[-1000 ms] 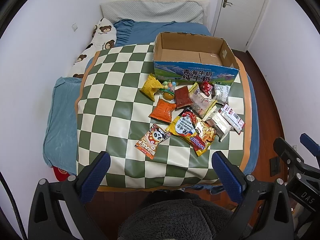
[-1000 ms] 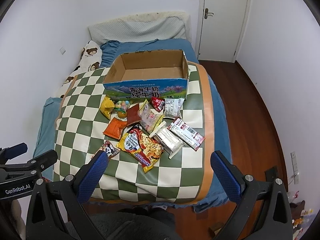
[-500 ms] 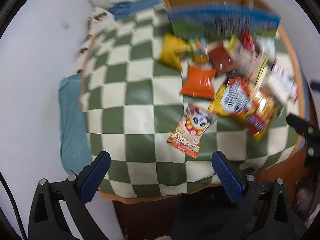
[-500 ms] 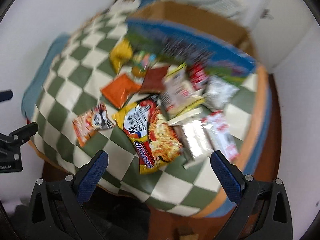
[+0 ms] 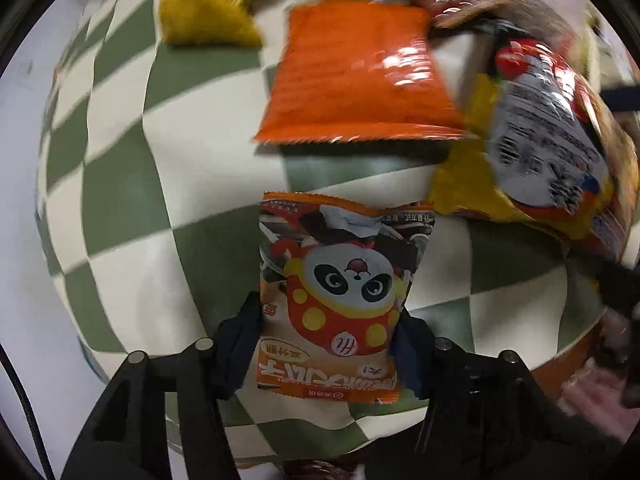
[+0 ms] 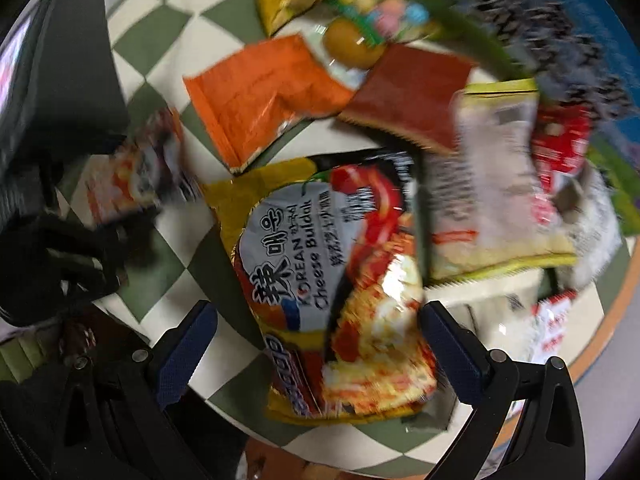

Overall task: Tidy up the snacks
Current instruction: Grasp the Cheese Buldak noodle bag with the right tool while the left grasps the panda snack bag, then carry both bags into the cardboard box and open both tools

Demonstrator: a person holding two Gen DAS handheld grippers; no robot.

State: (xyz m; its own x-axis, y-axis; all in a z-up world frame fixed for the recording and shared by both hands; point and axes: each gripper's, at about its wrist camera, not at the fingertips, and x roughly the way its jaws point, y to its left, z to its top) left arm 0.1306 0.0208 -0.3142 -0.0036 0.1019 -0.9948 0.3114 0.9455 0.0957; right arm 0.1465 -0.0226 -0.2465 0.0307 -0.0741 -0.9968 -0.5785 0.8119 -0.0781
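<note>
My left gripper (image 5: 328, 344) is shut on the orange panda snack packet (image 5: 340, 300), its blue pads pressing both side edges low over the green-and-white checkered cloth (image 5: 132, 184). My right gripper (image 6: 318, 332) is open, its pads either side of the yellow Korean cheese noodle packet (image 6: 332, 280), which lies flat. The panda packet and the left gripper show blurred at the left of the right wrist view (image 6: 136, 172).
An orange packet (image 5: 356, 80), a yellow packet (image 5: 200, 12), a dark red packet (image 6: 408, 96), candy (image 6: 372, 20), a clear packet (image 6: 492, 184) and a small red packet (image 6: 560, 148) lie beyond. The blue box wall (image 6: 568, 40) is at the far right.
Both grippers dropped from high above the bed down to the snacks. The left gripper closed on the panda packet. The right gripper came down around the noodle packet, still open.
</note>
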